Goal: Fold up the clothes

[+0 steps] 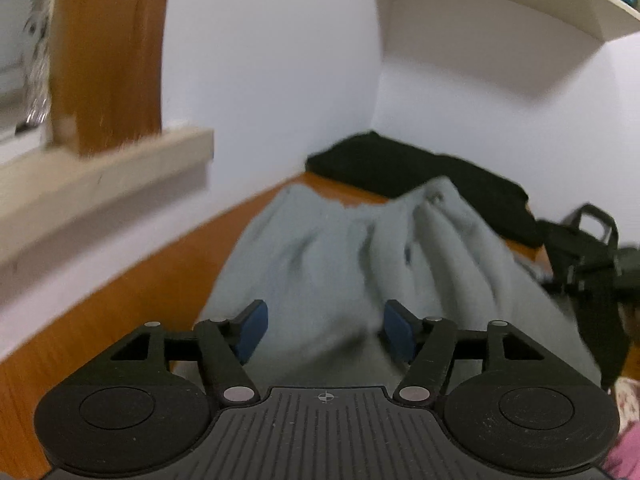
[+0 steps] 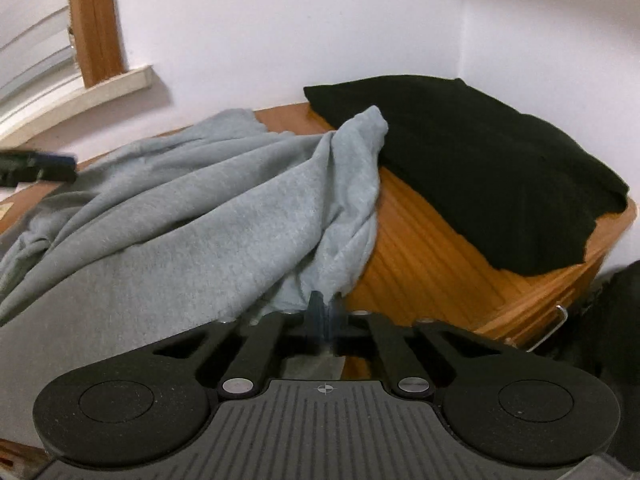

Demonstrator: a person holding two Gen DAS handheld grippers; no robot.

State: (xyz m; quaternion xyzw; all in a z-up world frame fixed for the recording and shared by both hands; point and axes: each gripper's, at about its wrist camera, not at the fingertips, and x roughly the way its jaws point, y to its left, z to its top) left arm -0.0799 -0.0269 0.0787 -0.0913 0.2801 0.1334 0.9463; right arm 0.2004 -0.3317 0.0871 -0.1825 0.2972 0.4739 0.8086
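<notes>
Lying rumpled across the wooden worktop (image 2: 420, 248), the grey garment (image 2: 208, 208) fills the centre and left of the right wrist view, one peak of it leaning against a folded black garment (image 2: 480, 168) at the upper right. The right claw (image 2: 325, 312), low in the frame's middle, is clenched on an edge of the grey cloth, its pads pressed together over the fabric. In the left wrist view the left claw (image 1: 326, 330) stands released, its blue pads (image 1: 252, 330) spread apart above the grey cloth, gripping nothing. A white wall (image 1: 272, 80) and a window ledge (image 1: 104, 176) sit at the upper left.
</notes>
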